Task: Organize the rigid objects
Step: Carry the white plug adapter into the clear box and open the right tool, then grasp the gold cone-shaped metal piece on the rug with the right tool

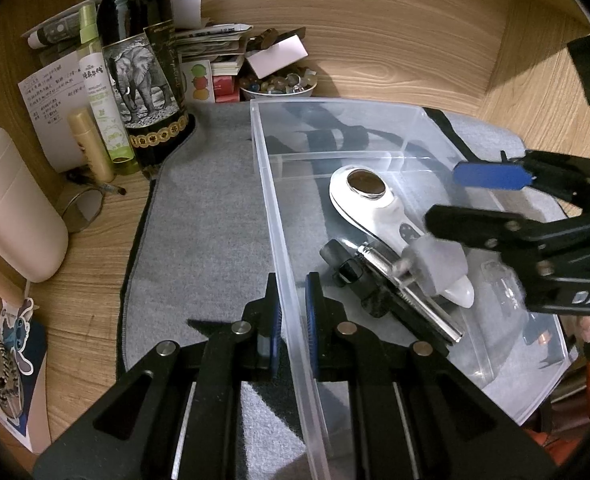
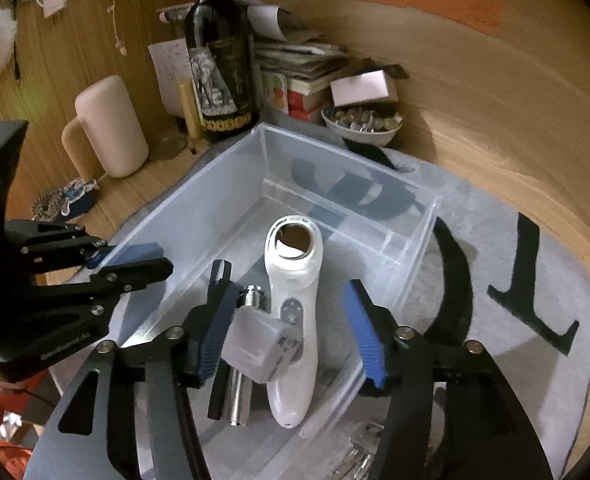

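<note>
A clear plastic storage bin (image 1: 375, 120) with an inner divider wall sits on a grey felt mat (image 1: 207, 200) spread over a wood-grain desk (image 1: 415, 40). The left gripper (image 1: 293, 320) pinches the bin's near side wall, one blue pad outside and one inside, closed tight on the thin plastic. The right gripper (image 2: 291, 336) hangs over the bin's large compartment with its blue pads spread apart; a small frosted translucent block (image 2: 255, 348) sits between them, touching the left pad at most, not pressed from both sides. The block lies on top of a white handheld device with a round dark head (image 2: 295, 276), which rests lengthwise on the bin floor, and just beside it lies a black and chrome tool with a metal cylinder (image 2: 239, 396). The narrow compartments behind the divider hold nothing that can be made out. Open mat lies left of the bin; beyond it the desk is crowded by a dark wine bottle with an elephant label (image 1: 143, 72), a pale pink cylindrical container (image 1: 11, 208) and a white bowl of small stones (image 1: 279, 82). Only the right wrist view shows the black markings (image 2: 531, 288) on the mat right of the bin; only the left wrist view shows a pale green spray bottle (image 1: 103, 100).
</note>
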{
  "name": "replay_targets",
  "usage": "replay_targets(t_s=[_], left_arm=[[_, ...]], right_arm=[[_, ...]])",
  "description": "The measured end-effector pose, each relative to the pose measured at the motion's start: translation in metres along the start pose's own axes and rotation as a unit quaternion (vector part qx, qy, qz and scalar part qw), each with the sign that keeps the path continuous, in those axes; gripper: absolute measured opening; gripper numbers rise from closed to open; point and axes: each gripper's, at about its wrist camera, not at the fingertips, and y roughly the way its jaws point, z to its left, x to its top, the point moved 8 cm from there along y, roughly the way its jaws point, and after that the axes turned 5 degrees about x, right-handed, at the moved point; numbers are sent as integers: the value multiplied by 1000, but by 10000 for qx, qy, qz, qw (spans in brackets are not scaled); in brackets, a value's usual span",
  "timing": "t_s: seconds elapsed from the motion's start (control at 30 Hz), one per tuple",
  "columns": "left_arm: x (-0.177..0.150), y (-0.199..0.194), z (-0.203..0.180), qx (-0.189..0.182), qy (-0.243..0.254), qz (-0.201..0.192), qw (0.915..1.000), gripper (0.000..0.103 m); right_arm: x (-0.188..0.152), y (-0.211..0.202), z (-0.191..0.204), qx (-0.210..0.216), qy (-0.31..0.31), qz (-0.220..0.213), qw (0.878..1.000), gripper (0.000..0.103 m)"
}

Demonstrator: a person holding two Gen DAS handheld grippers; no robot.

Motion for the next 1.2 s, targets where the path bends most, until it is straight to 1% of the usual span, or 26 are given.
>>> replay_targets(t_s=[0.07, 0.13, 0.17, 0.37, 0.5, 0.63, 0.8, 0.97, 1.2], left_arm=[[0, 0, 0, 3, 1, -2, 10000, 11], [0, 0, 1, 4, 4, -2, 10000, 11], [0, 0, 0, 5, 2, -2, 10000, 11], [0, 0, 0, 24, 11, 0, 10000, 11], [0, 0, 1, 36, 19, 1, 10000, 11], [0, 0, 1, 45, 17, 3, 10000, 11], [0, 0, 0, 58, 27, 0, 10000, 11], [0, 0, 0, 64, 25, -1, 10000, 11], [0, 1, 0, 75, 29, 2, 10000, 11]], right_arm=[[3, -8, -3, -49, 21, -108, 9999, 62], [5, -18, -6, -108, 46, -239, 9996, 70], [6, -23, -8, -140, 60, -307, 9994, 71], [9, -59, -25, -415, 167, -706, 9965, 73], [6, -83, -43, -730, 283, -964, 9923, 82], [-4, -97, -58, -938, 403, -1017, 9896, 82], [-27, -100, -74, -1114, 578, -880, 9882, 82], [-53, -86, -86, -1105, 802, -622, 9887, 82], [-93, -40, -101, -1073, 1004, 82, 9891, 81]])
